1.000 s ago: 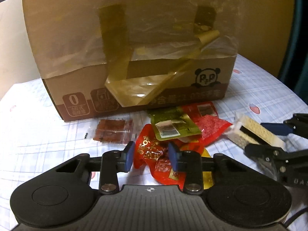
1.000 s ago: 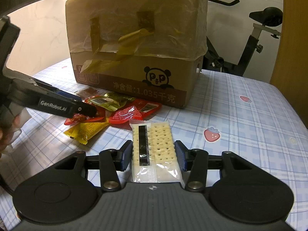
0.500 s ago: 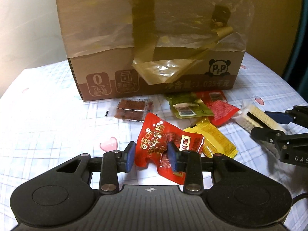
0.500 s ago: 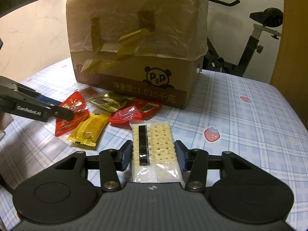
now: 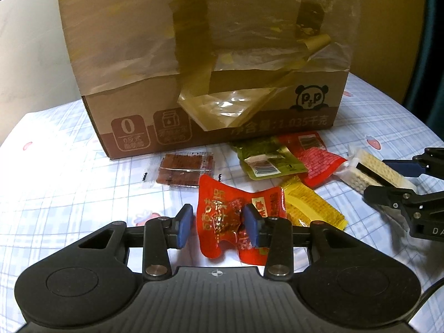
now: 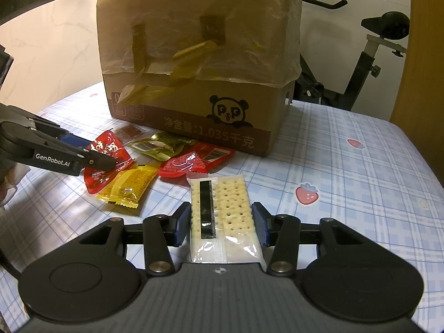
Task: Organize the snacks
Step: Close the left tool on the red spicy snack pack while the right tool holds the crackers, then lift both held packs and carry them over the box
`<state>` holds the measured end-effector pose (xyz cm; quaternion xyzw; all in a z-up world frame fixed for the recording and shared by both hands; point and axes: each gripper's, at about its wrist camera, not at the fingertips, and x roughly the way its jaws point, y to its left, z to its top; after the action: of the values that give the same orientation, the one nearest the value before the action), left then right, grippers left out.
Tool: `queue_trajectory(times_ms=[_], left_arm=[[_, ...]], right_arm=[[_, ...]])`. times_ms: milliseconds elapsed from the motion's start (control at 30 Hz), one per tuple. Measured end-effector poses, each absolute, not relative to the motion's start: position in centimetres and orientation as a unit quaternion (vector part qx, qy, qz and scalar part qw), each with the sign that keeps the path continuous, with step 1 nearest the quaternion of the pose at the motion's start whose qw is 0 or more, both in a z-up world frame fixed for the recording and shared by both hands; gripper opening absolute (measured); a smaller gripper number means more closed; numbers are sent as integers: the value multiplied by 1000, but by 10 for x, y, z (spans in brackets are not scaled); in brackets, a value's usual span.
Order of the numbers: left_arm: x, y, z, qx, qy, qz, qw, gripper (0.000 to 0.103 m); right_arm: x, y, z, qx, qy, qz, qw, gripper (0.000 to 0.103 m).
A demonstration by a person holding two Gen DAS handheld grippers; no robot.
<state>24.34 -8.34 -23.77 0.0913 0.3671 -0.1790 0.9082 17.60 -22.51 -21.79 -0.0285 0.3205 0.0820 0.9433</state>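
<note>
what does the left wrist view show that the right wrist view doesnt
Only the left wrist view shows the brown snack packet whole, and the box's printed icons. Only the right wrist view shows the exercise bike and a strawberry sticker. Both show the cardboard box, the red packet between the left hand-held gripper fingers, and the cracker pack in the right hand-held gripper.

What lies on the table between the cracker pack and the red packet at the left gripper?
A yellow snack packet lies between the cracker pack and the red packet, touching the red one; the right wrist view shows it best.
</note>
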Motion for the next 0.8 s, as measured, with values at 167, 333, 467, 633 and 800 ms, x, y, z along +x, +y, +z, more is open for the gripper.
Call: queue_trajectory(times_ms=[167, 333, 467, 633, 800], left_arm=[[243, -82, -238, 87, 365, -192, 907, 32], [241, -73, -236, 58, 365, -197, 908, 25], [236, -67, -233, 45, 361, -194, 911, 24], [231, -58, -223, 26, 346, -194, 917, 24], [227, -51, -211, 14, 331, -192, 924, 24]], right_arm=[[178, -225, -218, -29, 322, 83, 942, 50], [178, -226, -219, -27, 325, 85, 941, 50], [179, -227, -219, -24, 326, 87, 941, 50], [180, -226, -219, -26, 328, 87, 940, 50], [180, -226, -219, -28, 329, 88, 940, 50]])
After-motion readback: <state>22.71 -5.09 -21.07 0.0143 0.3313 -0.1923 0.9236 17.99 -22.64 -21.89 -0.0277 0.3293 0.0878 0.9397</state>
